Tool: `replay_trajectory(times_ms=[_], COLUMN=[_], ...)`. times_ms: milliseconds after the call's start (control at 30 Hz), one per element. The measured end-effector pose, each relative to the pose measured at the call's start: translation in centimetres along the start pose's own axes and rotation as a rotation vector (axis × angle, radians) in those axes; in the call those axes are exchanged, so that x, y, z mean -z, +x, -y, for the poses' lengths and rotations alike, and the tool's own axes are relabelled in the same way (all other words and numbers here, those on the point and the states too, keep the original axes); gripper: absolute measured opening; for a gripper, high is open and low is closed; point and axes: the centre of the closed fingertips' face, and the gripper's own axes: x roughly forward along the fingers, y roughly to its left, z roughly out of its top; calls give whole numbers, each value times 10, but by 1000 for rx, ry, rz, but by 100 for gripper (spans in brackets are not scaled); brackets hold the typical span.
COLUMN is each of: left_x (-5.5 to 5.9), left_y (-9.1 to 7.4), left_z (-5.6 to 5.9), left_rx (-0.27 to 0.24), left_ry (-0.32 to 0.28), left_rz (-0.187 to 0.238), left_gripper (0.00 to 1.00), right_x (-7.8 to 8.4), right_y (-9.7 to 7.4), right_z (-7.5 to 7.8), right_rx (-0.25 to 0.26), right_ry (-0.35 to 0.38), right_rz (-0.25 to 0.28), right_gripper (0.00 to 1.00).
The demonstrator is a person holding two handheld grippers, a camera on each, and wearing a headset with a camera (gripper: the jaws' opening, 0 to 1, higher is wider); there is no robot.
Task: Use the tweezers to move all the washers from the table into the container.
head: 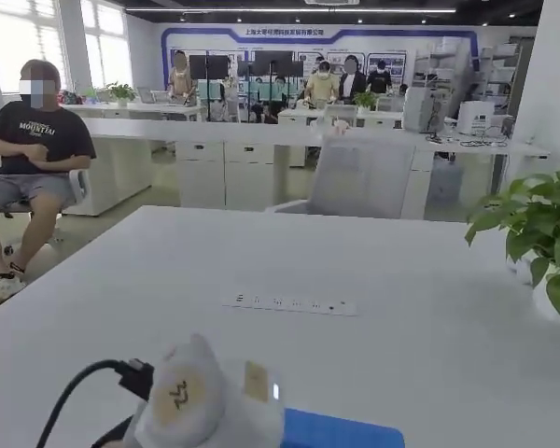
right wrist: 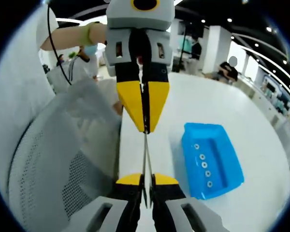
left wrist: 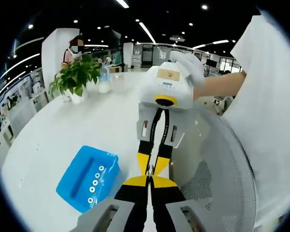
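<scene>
Steel tweezers run lengthwise from the right gripper, jaws pinched narrow on them, to the left gripper, seemingly clamped on the far end. Just beside, on the desk, sits the blue container; five washers line it, parallel to the tweezers, neither gripper clearly nearer.

A gripper is showing its white body at the bottom edge, with a black cable looping off its left side. Just to its right, a corner of the blue container is lying on the white worktop. A white power strip is sitting flat in the middle of the worktop. A leafy plant is reaching in from the right. Beyond the far edge a mesh-backed chair is standing, and a person in a black T-shirt is sitting at the left.
</scene>
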Motion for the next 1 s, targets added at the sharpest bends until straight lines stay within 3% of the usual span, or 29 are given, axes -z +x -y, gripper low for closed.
replay_trajectory(times_ms=[100, 200, 467, 633, 1000], left_x=[20, 40, 72, 84, 106], left_y=[12, 18, 32, 37, 47], left_z=[3, 3, -3, -2, 1], left_rx=[9, 16, 35, 43, 45], left_ry=[5, 6, -47, -68, -32], left_rz=[-64, -127, -185, -215, -298], left_gripper=[0, 0, 0, 0, 0], right_x=[12, 17, 25, 29, 31], right_y=[13, 21, 39, 47, 58], right_z=[-5, -7, -7, -9, -13], right_rx=[-29, -49, -74, -85, -73], right_ry=[-49, -81, -106, -112, -115], right_rz=[-59, -82, -98, -99, -64], right_gripper=[3, 2, 2, 2, 5])
